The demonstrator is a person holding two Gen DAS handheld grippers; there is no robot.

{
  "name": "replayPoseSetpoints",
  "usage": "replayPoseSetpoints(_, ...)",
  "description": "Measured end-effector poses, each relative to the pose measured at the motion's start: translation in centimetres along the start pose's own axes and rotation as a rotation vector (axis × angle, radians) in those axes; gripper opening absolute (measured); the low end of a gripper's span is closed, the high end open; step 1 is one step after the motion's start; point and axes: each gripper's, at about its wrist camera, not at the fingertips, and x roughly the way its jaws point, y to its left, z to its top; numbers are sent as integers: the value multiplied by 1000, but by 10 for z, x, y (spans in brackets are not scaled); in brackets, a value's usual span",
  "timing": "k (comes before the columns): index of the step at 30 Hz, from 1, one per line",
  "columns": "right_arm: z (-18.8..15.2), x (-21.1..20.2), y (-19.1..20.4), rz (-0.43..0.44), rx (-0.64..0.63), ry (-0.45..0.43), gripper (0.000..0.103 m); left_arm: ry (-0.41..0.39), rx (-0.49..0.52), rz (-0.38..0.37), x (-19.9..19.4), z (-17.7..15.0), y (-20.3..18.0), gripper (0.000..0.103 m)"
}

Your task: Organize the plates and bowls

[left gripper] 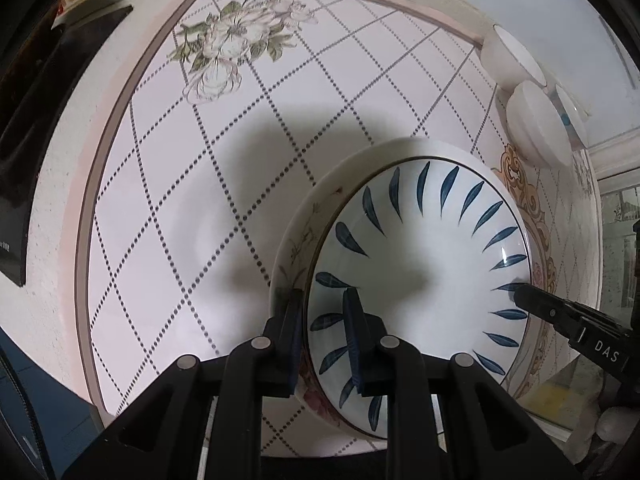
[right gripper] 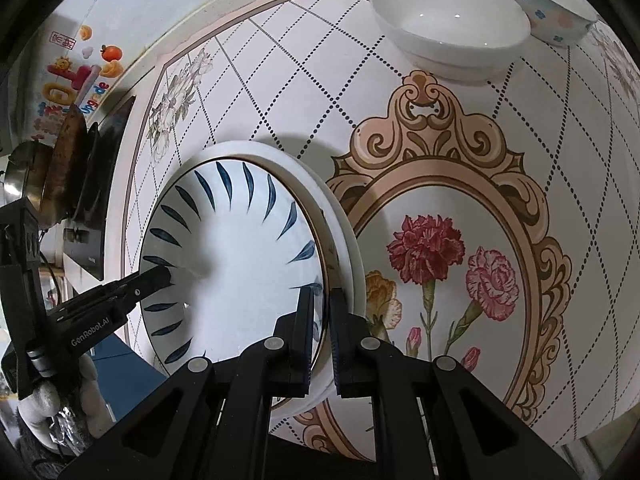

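Observation:
A white plate with blue leaf strokes (left gripper: pixel 424 264) (right gripper: pixel 236 256) lies on top of a larger white plate with a flowered rim (left gripper: pixel 294 240) (right gripper: pixel 348 232). My left gripper (left gripper: pixel 323 293) is shut on the blue-leaf plate's near rim, one finger inside and one outside. My right gripper (right gripper: pixel 323 291) is shut on the opposite rim in the same way. Each gripper shows in the other's view: the right gripper (left gripper: pixel 520 295) at the plate's right edge, the left gripper (right gripper: pixel 166 276) at its left edge. Whether the blue-leaf plate rests on the lower plate or hangs just above it I cannot tell.
The table wears a cloth (left gripper: pixel 240 160) with dotted diamonds and printed flowers. Two plain white bowls (left gripper: pixel 514 58) (left gripper: pixel 538 124) and a dotted bowl (right gripper: pixel 548 4) stand at its far edge. A black cooktop (left gripper: pixel 44 128) with a pan (right gripper: pixel 68 152) lies off to the left.

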Motion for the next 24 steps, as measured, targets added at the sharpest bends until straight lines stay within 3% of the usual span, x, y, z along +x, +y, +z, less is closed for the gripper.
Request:
replayPoseSetpoints(6,-1,-3,-2,-9,23,5,10,22,19,26,-4,0,-1,17)
replayPoseSetpoints(15,-14,-18,19,-93,-39,-7,11,-42,74,87,-37,-13,-11,17)
replayPoseSetpoints(17,-21,-28,26,-97,-49,-14,20,-71,84,92,-55,-20,-14,18)
replayPoseSetpoints(19,-29,-43,33,-99,-56,-35,53,-102,93,105,-74,-29,-16,18)
replayPoseSetpoints(24,-57,-97,58,-107,-98,-141,78,-190,99,98,-115,-48,-19,29)
